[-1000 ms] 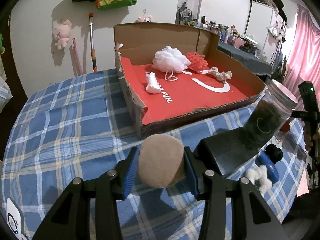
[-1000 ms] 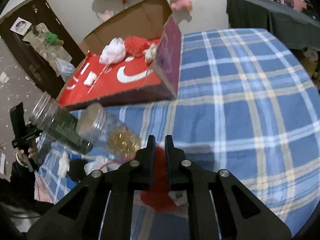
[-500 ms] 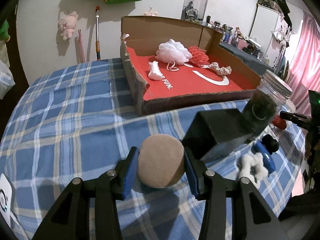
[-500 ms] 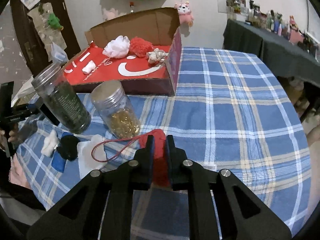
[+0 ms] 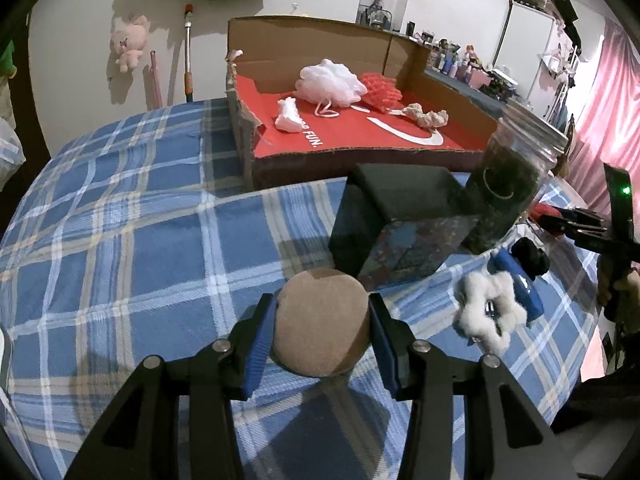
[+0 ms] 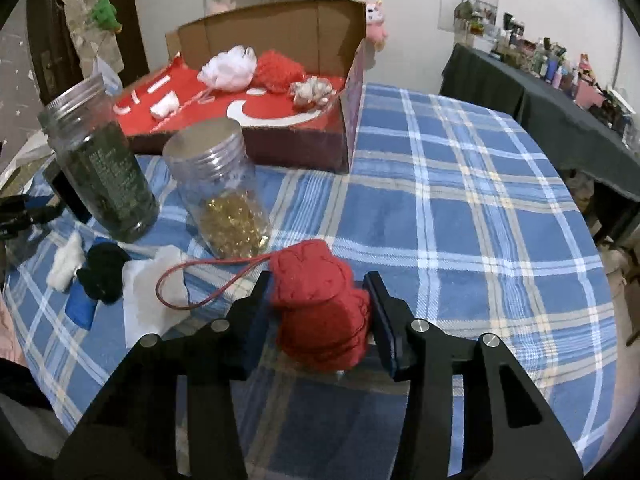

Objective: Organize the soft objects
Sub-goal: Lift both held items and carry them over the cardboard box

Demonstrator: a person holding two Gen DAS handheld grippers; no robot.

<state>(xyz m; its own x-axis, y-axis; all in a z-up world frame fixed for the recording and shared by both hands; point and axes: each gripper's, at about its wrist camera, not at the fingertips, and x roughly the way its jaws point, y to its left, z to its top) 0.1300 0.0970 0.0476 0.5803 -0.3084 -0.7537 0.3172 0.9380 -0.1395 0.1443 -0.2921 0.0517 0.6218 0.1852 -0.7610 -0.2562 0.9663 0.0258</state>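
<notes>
Both cameras sit low and close over the plaid tablecloth (image 5: 120, 208), tilted downward, facing the cardboard box (image 5: 320, 36) from opposite front corners; both share the dark-filled jar (image 6: 100, 160).

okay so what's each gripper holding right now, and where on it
Left gripper: a tan puff, pinched across its round sides. Right gripper: jaws opening around a red pouch; pads look clear of it, so likely nothing held.
</notes>
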